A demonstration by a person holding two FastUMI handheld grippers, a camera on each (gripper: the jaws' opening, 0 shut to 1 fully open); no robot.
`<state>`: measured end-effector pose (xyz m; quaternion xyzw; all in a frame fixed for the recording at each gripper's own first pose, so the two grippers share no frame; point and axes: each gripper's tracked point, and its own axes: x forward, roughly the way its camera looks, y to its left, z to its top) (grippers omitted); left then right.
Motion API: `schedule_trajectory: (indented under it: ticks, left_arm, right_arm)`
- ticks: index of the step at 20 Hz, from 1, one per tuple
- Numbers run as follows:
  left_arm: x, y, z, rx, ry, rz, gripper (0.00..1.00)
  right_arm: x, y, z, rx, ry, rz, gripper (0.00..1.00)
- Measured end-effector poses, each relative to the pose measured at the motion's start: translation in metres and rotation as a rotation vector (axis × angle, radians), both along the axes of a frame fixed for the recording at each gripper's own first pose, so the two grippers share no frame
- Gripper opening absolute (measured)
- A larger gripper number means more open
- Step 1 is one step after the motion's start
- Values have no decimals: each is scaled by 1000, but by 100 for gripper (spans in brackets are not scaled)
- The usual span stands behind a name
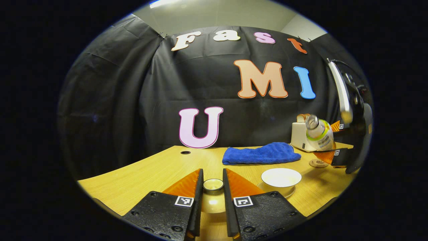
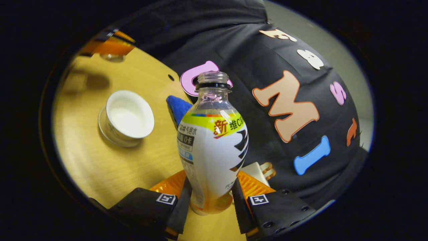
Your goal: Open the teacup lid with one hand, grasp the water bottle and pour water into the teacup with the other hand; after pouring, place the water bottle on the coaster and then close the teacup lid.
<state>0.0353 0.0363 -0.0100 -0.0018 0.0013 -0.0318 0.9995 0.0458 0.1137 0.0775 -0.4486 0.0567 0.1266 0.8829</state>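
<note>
My left gripper [image 1: 212,176] is shut on the knob of the teacup lid [image 1: 213,203], held off to the left of the cup. The white teacup [image 1: 281,176] stands uncovered on its saucer [image 1: 287,193]. To the right, my right gripper [image 1: 331,142] holds the water bottle [image 1: 319,135] above the table, tilted with its mouth up and to the left. In the right gripper view, the right gripper [image 2: 211,182] is shut on the capless bottle [image 2: 214,144]. The teacup [image 2: 127,117] lies to its left, and the left gripper [image 2: 108,47] with the lid [image 2: 113,57] is farther off. No stream of water shows.
A round coaster [image 1: 318,163] lies on the wooden table [image 1: 150,174] just below the raised bottle. A blue towel [image 1: 260,154] is spread behind the cup, and a small toaster [image 1: 299,135] stands at the back right. The black cloth wall closes the far side.
</note>
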Motion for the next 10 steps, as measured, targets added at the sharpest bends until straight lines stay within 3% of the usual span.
schedule_trajectory:
  ticks: [5, 6, 10]
  left_arm:
    - [0, -1, 0, 0, 0, 0, 29]
    - [0, -1, 0, 0, 0, 0, 29]
    - [-1, -1, 0, -1, -1, 0, 29]
  right_arm:
    - [-5, 0, 27, 380, 162, 20, 62]
    - [-6, -4, 32, 447, 176, 20, 65]
    - [-5, -24, 44, 590, 168, 3, 63]
